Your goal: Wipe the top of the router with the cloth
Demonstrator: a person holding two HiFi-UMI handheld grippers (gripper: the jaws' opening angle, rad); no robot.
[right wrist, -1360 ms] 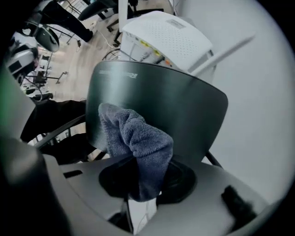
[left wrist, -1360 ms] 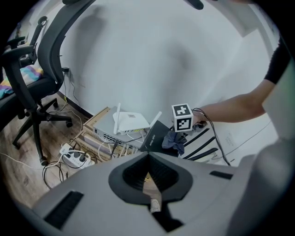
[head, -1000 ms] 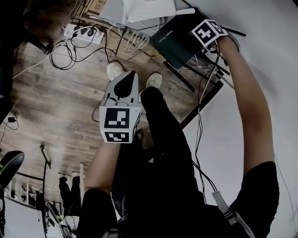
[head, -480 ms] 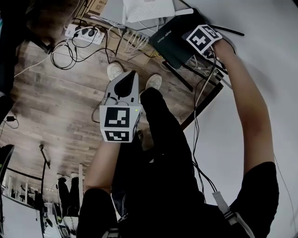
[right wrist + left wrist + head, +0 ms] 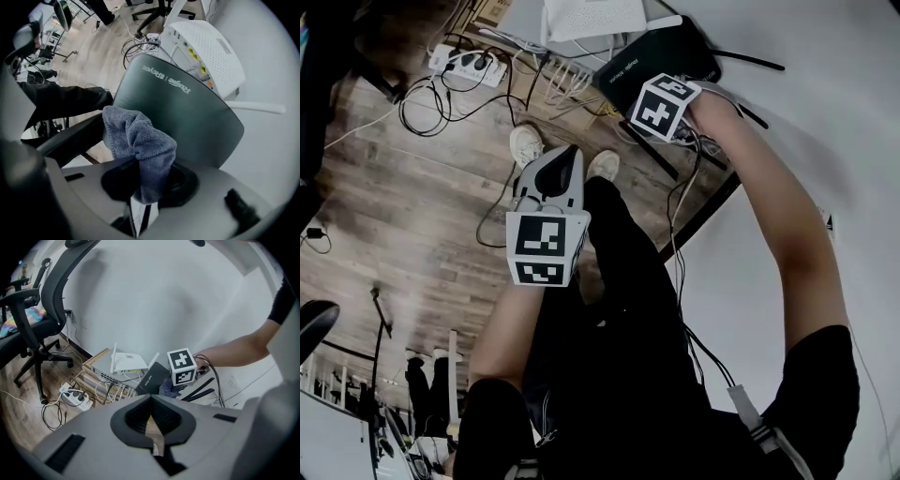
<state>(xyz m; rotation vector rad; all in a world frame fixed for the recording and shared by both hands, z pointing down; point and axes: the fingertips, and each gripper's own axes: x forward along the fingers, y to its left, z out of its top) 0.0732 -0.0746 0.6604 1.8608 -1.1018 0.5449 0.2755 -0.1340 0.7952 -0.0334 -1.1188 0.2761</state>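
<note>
One cloth (image 5: 139, 140) tight in right gripper (image 5: 141, 212)

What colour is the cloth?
The cloth is bluish grey; the right gripper view shows it best.

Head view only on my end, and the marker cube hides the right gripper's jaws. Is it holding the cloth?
Observer: Yes. The right gripper view shows the right gripper shut on a grey-blue cloth, which bunches up above the jaws.
Operator: Cloth on the router?
Observer: It sits against the black router, at the left edge of its top face. I can't confirm firm contact.
Operator: Left gripper?
Observer: The left gripper is shut with nothing between its jaws, and it is well short of the router.
</note>
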